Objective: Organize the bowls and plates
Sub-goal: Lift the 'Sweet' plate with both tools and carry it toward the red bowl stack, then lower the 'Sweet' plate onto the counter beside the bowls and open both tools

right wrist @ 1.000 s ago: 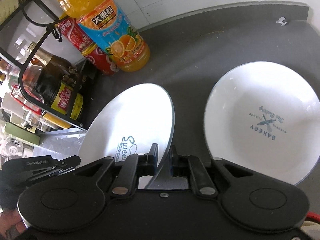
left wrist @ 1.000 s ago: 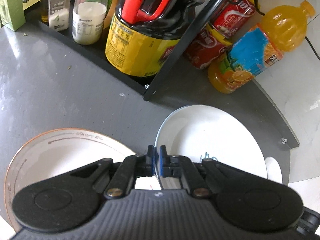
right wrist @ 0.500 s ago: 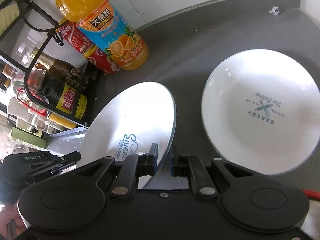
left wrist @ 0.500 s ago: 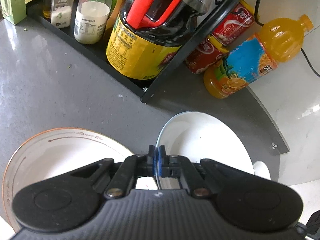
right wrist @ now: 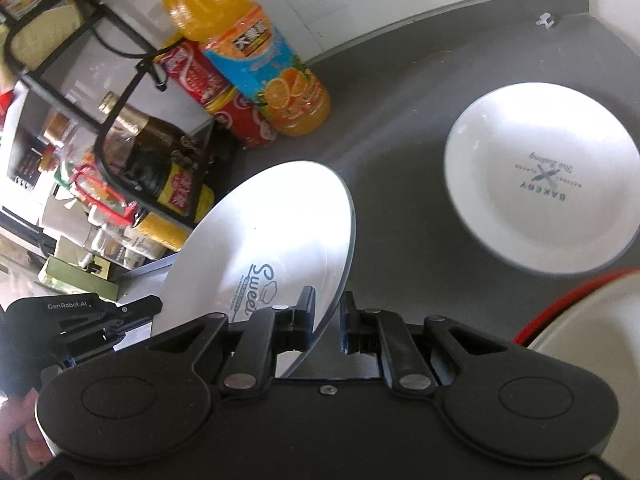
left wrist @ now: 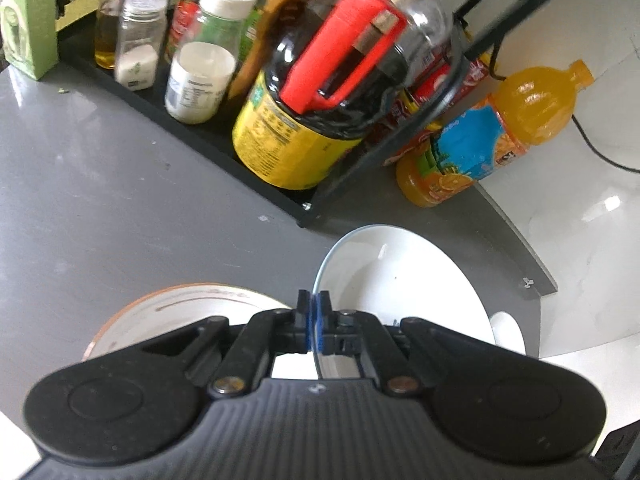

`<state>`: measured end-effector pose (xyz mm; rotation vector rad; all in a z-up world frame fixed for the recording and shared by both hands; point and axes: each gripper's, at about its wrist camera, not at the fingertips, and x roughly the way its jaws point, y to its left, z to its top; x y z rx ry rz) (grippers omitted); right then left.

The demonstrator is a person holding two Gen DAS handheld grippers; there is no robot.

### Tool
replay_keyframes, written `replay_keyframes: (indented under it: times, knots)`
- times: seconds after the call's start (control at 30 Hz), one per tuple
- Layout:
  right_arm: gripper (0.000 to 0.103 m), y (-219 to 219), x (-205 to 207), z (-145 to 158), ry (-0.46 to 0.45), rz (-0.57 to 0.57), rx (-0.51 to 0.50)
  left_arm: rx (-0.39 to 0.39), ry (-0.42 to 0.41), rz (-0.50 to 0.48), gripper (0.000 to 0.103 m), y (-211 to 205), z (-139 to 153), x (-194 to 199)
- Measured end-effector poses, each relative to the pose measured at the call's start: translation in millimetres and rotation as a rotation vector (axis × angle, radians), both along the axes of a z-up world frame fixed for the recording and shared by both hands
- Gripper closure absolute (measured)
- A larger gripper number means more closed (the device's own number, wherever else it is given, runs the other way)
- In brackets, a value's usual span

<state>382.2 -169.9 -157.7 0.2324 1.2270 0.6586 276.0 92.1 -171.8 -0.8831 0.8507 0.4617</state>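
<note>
My left gripper (left wrist: 313,312) is shut on the near rim of a white plate (left wrist: 408,280) with a thin blue edge, held above the grey counter. The same plate shows tilted in the right wrist view (right wrist: 272,256), printed "Sweet". My right gripper (right wrist: 326,320) straddles its rim, jaws slightly apart with a gap on the right side. A white "BAKERY" bowl (right wrist: 540,176) lies on the counter to the right. An orange-rimmed plate (left wrist: 176,316) lies lower left in the left wrist view. A red-rimmed dish (right wrist: 588,320) shows at the right edge.
A black wire rack (left wrist: 360,168) holds a big dark oil jug (left wrist: 320,112), spice jars (left wrist: 138,40) and red cans. An orange juice bottle (left wrist: 492,136) stands beside it, also in the right wrist view (right wrist: 256,56). The counter edge (left wrist: 516,232) runs along the right.
Both grippers and the held plate have risen and pulled back from the counter. The BAKERY bowl now looks smaller and further right. The red-rimmed dish has come into view.
</note>
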Motion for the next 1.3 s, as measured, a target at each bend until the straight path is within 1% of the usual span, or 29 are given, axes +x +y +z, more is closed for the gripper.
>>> replay_keyframes:
  times: [0.13, 0.33, 0.73, 1.03, 1.3]
  knots:
    - [0.091, 3.1, -17.2, 8.5, -0.014, 0.003, 0.008, -0.001, 0.001, -0.014, 0.103, 8.4, 2.3, -16.7]
    - [0.09, 4.9, -43.3, 14.8, -0.013, -0.015, 0.019, -0.014, -0.003, -0.032, 0.103, 17.0, -1.0, -43.7]
    - [0.09, 10.1, -92.1, 13.6, -0.019, -0.031, 0.002, -0.026, 0.012, -0.069, 0.103, 30.0, -10.5, -82.0]
    - [0.09, 9.9, -122.9, 5.5, -0.005, -0.055, -0.024, -0.036, 0.032, -0.1, 0.103, 32.3, -22.0, -100.3]
    - [0.09, 13.1, -134.8, -0.4, 0.004, -0.056, -0.047, -0.044, 0.044, -0.113, 0.103, 36.7, -30.0, -107.7]
